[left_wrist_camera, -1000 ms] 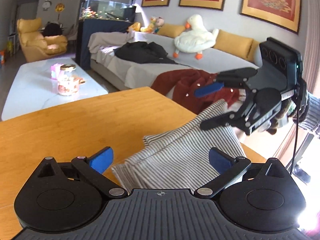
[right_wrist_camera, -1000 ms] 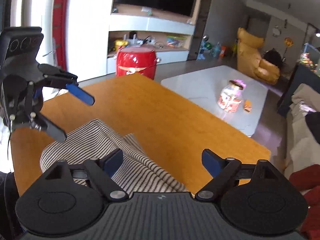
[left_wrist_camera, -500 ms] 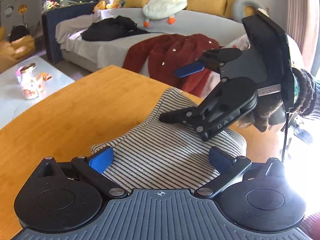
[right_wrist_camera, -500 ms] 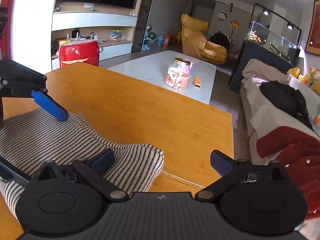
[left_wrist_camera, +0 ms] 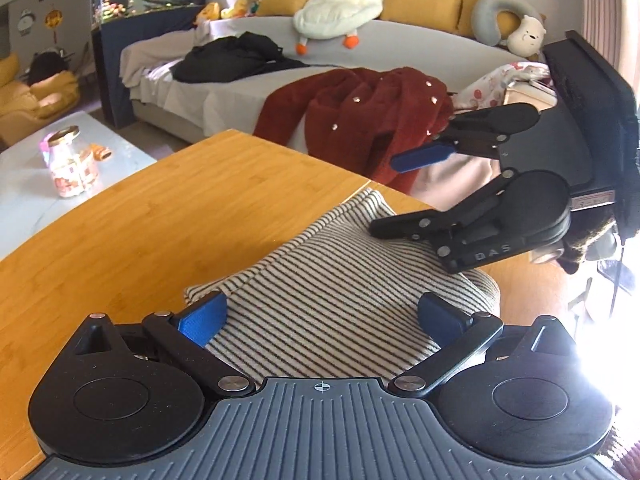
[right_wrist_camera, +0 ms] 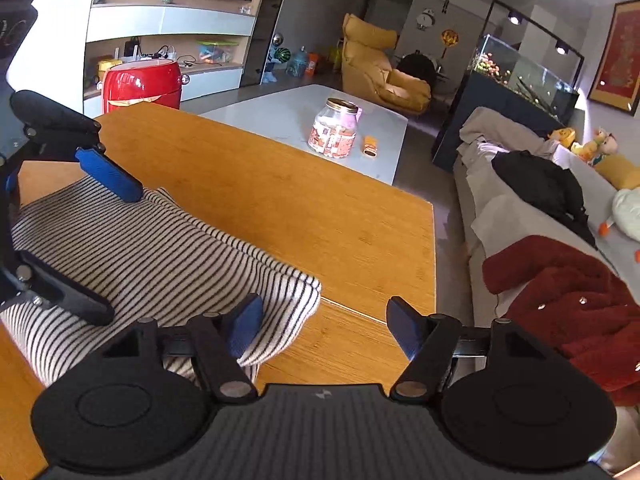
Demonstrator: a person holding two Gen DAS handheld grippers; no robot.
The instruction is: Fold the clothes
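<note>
While my left gripper (left_wrist_camera: 320, 316) hangs low over the near end of the folded striped garment (left_wrist_camera: 340, 292), its blue pads stand wide apart on either side of the cloth, and I cannot see either pad pressing on it. My right gripper (right_wrist_camera: 324, 324) is closing: its left pad (right_wrist_camera: 244, 324) lies against the corner fold of the same garment, its right pad stands over bare wood, and the striped corner sits between the two without being pinched. Seen from the left wrist, the lower finger of my right gripper (left_wrist_camera: 404, 192) rests on the far part of the garment and the upper blue pad is clear above it. The garment lies folded on the wooden table (right_wrist_camera: 280, 200), near the table's corner, with its long side running between my two tools. Beyond the table, a glass jar (right_wrist_camera: 334, 128) stands on a pale low table (right_wrist_camera: 280, 108). Further off, a red coat (left_wrist_camera: 360, 116) is draped over the edge of a grey sofa (left_wrist_camera: 400, 52), with a black garment (left_wrist_camera: 236, 58) and a white plush duck (left_wrist_camera: 336, 8) behind it.
</note>
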